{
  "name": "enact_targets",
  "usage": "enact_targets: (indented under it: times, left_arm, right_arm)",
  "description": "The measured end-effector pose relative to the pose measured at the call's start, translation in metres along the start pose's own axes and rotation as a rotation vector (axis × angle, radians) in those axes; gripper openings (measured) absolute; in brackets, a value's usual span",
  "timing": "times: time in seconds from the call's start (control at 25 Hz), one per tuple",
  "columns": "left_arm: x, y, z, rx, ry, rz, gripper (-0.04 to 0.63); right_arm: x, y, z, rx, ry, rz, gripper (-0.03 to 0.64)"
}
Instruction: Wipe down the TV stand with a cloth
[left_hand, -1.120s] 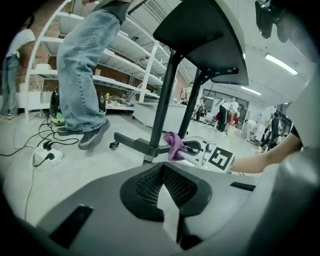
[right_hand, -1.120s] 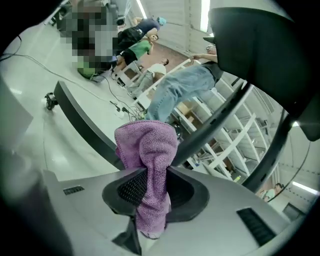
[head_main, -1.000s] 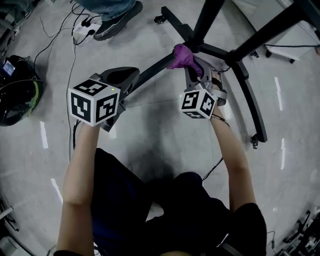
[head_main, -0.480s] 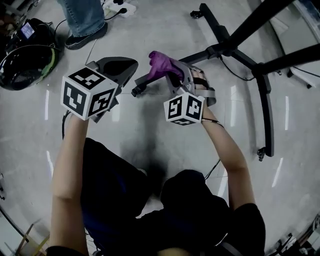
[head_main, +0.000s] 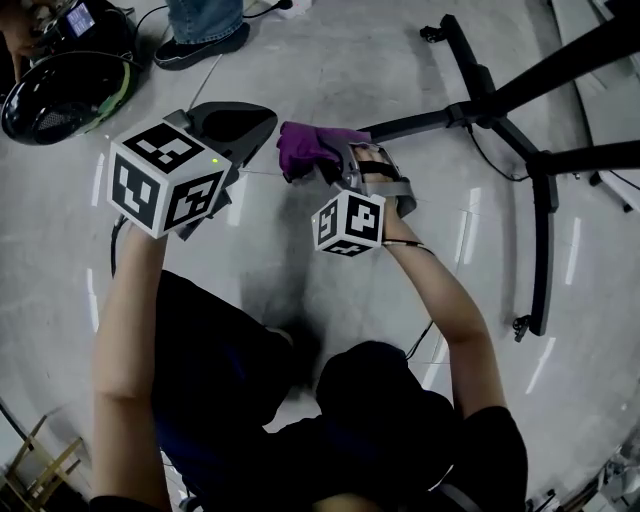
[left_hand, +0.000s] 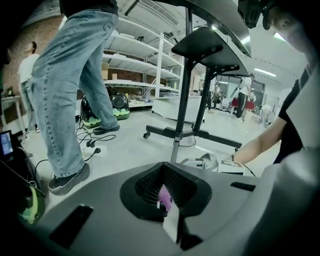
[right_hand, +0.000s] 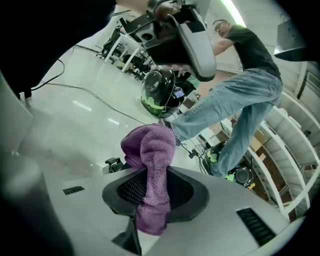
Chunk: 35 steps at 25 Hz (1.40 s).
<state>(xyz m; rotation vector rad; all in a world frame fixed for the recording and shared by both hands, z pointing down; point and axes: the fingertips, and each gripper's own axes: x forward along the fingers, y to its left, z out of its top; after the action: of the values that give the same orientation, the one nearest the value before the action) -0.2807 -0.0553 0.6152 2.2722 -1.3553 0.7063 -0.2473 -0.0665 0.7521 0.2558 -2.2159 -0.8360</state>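
A purple cloth (head_main: 308, 148) is pinched in my right gripper (head_main: 335, 162), which is shut on it; in the right gripper view the cloth (right_hand: 150, 160) bulges out above the jaws. It hangs at the near end of a black leg (head_main: 420, 122) of the TV stand, whose castor (right_hand: 112, 164) shows just beside it. The stand's hub (head_main: 482, 100) and other legs spread to the right. My left gripper (head_main: 250, 125) hovers just left of the cloth, shut, with only a small purple speck in its recess (left_hand: 165, 197).
A person in jeans (left_hand: 65, 90) stands at the far left, shoe (head_main: 205, 40) near a black-and-green helmet (head_main: 55, 95) and floor cables (left_hand: 87, 145). A curved stand leg (head_main: 542, 240) ends in a castor (head_main: 520, 325). Shelving (left_hand: 135, 65) lines the back.
My right gripper has drawn the cloth along the stand's leg from the hub out to its castor end. The left gripper has travelled alongside it.
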Motion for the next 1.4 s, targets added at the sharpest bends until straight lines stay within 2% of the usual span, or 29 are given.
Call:
enact_targets:
  times: [0.16, 0.32, 0.64, 1.4]
  left_arm:
    - [0.004, -0.009, 0.006, 0.032, -0.005, -0.009, 0.008]
    - [0.01, -0.013, 0.008, 0.025, 0.001, -0.011, 0.008]
    - [0.025, -0.023, 0.006, 0.025, 0.022, -0.04, 0.008]
    - [0.057, -0.042, 0.013, 0.004, 0.014, -0.12, 0.008]
  right_arm:
    - [0.003, 0.003, 0.003, -0.065, -0.001, -0.023, 0.116]
    - [0.002, 0.004, 0.003, -0.105, -0.003, -0.042, 0.115]
    - [-0.003, -0.008, -0.017, -0.057, 0.026, -0.059, 0.115]
    - [-0.013, -0.056, -0.087, 0.159, 0.143, -0.141, 0.114]
